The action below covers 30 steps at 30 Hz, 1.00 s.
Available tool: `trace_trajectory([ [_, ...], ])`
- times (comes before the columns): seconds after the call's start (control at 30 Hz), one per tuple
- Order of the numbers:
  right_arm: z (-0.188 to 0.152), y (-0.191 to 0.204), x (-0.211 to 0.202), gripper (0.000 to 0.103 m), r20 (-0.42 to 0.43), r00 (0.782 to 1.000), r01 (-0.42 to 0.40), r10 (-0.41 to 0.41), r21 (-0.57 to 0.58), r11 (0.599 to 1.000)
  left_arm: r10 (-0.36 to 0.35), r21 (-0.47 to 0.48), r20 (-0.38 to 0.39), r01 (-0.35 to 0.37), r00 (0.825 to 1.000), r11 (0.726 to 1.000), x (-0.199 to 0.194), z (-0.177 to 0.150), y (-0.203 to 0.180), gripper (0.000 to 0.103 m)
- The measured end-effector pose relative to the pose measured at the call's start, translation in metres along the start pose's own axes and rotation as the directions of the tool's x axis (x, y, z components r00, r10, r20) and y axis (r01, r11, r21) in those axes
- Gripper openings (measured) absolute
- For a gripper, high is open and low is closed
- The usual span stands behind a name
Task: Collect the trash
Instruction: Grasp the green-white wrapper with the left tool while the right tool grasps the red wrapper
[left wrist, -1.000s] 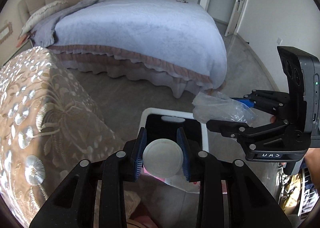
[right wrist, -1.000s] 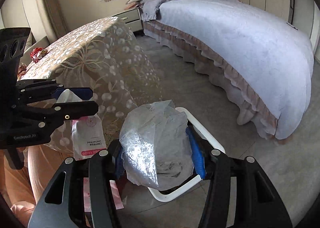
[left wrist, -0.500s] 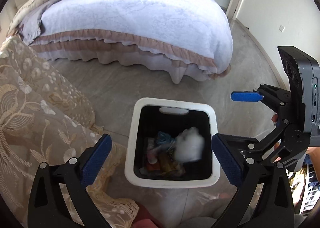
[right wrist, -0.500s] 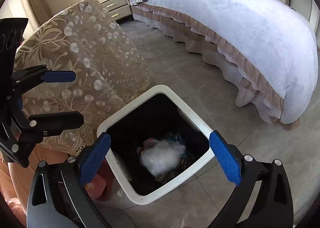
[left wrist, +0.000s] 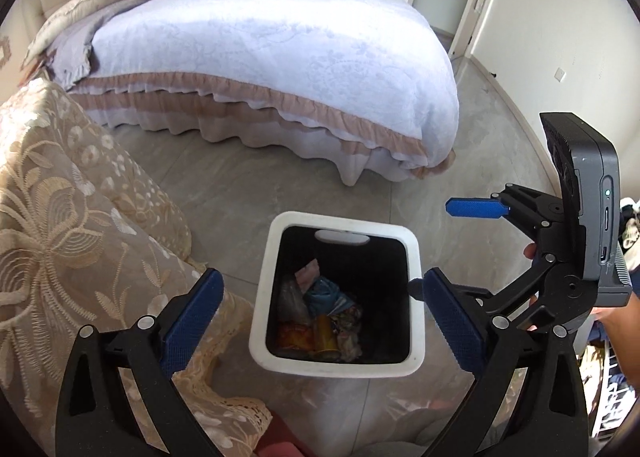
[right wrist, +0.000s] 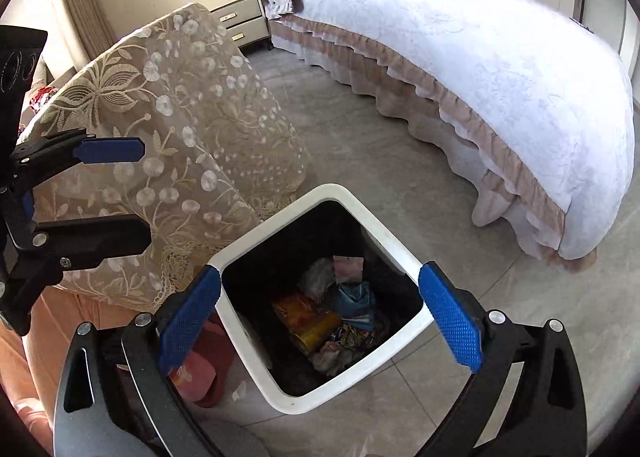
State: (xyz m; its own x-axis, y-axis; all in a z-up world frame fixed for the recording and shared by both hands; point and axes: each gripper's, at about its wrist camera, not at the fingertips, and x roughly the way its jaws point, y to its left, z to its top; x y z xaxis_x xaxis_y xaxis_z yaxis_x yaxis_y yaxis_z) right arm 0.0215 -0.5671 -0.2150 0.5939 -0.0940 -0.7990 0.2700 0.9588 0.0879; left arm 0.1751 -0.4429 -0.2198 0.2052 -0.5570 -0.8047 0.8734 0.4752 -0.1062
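Left wrist view: the left gripper (left wrist: 320,321) is seen with its blue pads (left wrist: 192,321) spread wide and nothing held between them. It hangs directly over the bin (left wrist: 276,269), whose white rim fills the gap between the fingers. The right gripper (left wrist: 436,245) is seen at the right edge, also fully spread and empty, with one pad out over the bin's far corner.

In the right wrist view the same is shown from the other side: the right gripper (right wrist: 320,313) is splayed wide above the bin (right wrist: 248,253), nothing gripped, and the left gripper (right wrist: 120,193) is parted in front of the tablecloth (right wrist: 180,129).

The trash (left wrist: 320,317) lies at the bottom of the bin: a clear plastic bag, a pink-printed packet, an orange wrapper, a yellow can-like piece and crumpled paper, all loosely heaped (right wrist: 332,309).

Such pieces are judged to be light, soft and easily crushed; film and foil wrappers are likely slippery, so a crumpled fold or a bunched edge would be the best place to pinch, with the pads closed well past the surface.

Beyond the bin, the floor (left wrist: 248,185) and the bed (left wrist: 260,49) are seen; whether more trash remains on the table cannot be told.
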Motion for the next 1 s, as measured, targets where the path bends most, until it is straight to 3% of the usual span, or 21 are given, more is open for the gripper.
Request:
trace_trajectory([
  [0.53, 0.017, 0.044, -0.067, 0.099, 0.151, 0.989, 0.006, 0.007, -0.09, 0.996, 0.059, 0.014, 0.166, -0.062, 0.984, 0.998, -0.09, -0.011, -0.013, 0.098],
  [1.0, 0.046, 0.119, -0.107, 0.099, 0.267, 0.96, -0.025, 0.087, -0.228, 0.973, 0.209, -0.058, 0.305, -0.201, 0.929, 0.978, -0.175, -0.032, 0.014, 0.098],
])
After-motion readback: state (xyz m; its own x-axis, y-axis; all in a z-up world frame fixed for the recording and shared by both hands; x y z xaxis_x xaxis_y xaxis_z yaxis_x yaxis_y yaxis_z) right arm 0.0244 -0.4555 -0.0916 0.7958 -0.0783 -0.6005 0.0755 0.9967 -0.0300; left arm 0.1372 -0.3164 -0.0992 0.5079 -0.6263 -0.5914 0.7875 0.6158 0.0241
